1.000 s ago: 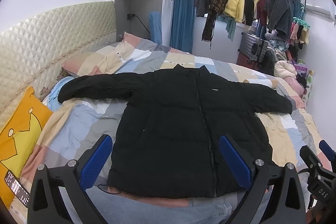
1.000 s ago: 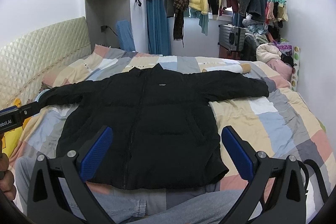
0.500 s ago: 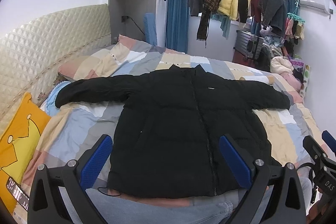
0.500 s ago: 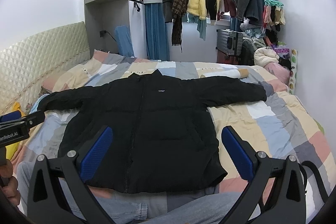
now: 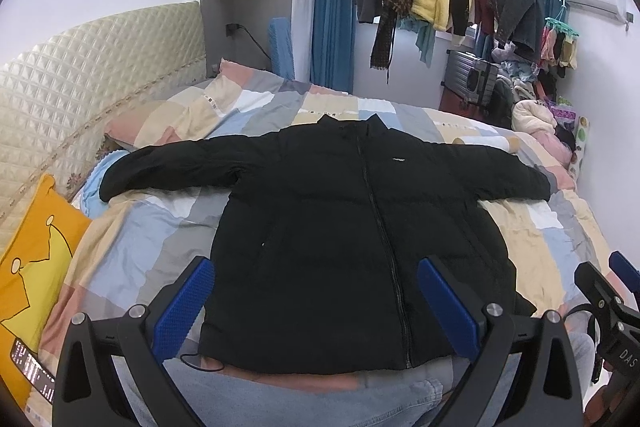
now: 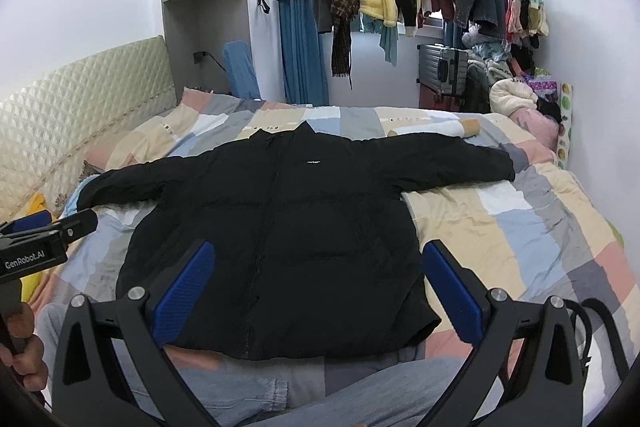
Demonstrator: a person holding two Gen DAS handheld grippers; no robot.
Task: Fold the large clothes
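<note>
- My left gripper (image 5: 316,301) hangs spread wide above the hem, holding nothing.
- The black jacket (image 5: 344,227) lies flat, zipped, both sleeves outstretched on the patchwork bedspread (image 5: 152,227).
- My right gripper (image 6: 318,291) is likewise spread and empty.

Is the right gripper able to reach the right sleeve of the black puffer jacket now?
Probably yes: the open right tongs hover over the black puffer jacket, and only bare patchwork quilt lies beside its right sleeve.
</note>
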